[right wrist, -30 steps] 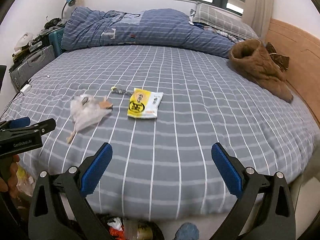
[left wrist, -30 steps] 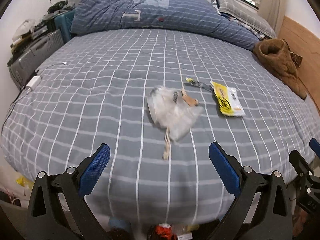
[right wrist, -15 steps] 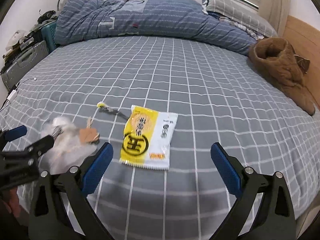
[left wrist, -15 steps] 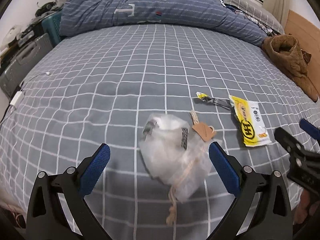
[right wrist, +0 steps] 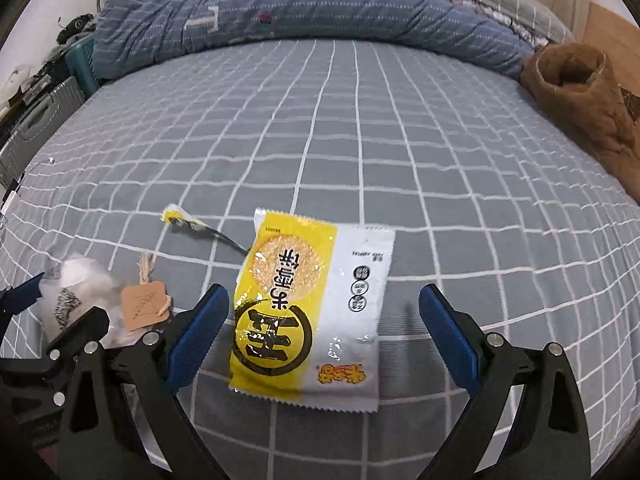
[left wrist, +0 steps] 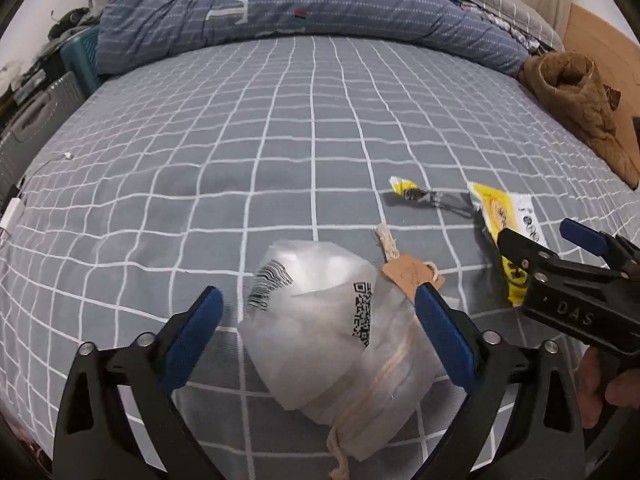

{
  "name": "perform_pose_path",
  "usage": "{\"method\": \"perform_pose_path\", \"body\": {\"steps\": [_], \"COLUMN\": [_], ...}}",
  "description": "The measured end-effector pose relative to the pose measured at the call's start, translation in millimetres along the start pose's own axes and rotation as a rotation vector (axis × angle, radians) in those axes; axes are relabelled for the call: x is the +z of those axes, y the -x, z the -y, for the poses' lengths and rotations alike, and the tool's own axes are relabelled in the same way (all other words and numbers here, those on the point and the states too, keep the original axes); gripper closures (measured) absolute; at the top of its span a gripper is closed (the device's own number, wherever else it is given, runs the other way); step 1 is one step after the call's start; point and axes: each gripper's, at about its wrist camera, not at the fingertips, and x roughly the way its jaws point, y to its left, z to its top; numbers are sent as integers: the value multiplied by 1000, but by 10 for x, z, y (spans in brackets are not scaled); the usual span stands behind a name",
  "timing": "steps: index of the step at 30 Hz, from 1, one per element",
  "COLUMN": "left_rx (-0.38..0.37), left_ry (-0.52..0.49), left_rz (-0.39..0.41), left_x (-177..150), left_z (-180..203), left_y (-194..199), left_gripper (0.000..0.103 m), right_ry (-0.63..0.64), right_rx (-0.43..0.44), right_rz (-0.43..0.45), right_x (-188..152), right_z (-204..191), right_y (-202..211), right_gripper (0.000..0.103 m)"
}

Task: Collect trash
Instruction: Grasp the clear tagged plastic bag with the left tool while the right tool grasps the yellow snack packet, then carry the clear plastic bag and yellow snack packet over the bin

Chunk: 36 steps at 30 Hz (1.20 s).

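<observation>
A crumpled clear plastic bag (left wrist: 332, 336) with barcodes, a string and a brown paper tag (left wrist: 412, 274) lies on the grey checked bed sheet (left wrist: 240, 152). My left gripper (left wrist: 320, 320) straddles the bag, jaws closing, and its pads stand clear of the bag. A yellow and white snack packet (right wrist: 312, 312) lies flat between the closing jaws of my right gripper (right wrist: 324, 320); the pads do not touch it. A torn yellow wrapper strip (right wrist: 188, 222) lies just beyond. In the left wrist view the right gripper (left wrist: 560, 246) shows at the right, over the packet (left wrist: 508, 220).
A rumpled blue quilt (right wrist: 304, 4) and pillows lie at the far end of the bed. A brown fleece garment (right wrist: 576, 92) sits at the right edge by a wooden board. Suitcases and a teal bin (left wrist: 80, 60) stand off the bed at the left.
Both grippers have come forward and down over the bed. The bag now sits between the left jaws and the packet between the right jaws. Both jaws have narrowed slightly.
</observation>
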Motion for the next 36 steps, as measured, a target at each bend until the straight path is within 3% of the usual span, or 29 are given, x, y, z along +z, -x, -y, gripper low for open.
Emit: {"method": "perform_pose_path", "body": {"steps": [5, 8, 12, 18, 36], "left_rx": [17, -25, -43, -50, -51], "left_ry": [21, 39, 43, 27, 48], "left_rz": [-18, -33, -31, -33, 0], "left_x": [-44, -72, -92, -113, -77], "left_z": [-46, -66, -63, -47, -91], "left_y": [-122, -165, -167, -157, 55], "left_gripper": [23, 37, 48, 55, 59], "right_ry": [6, 5, -13, 11, -2], "right_rx": [-7, -3, 0, -4, -26], "right_rz": [-46, -38, -39, -50, 17], "right_x": [-26, -57, -57, -81, -68], "right_z": [-29, -20, 21, 6, 47], "right_y": [-168, -182, -187, -178, 177], "right_gripper": [27, 30, 45, 67, 71]}}
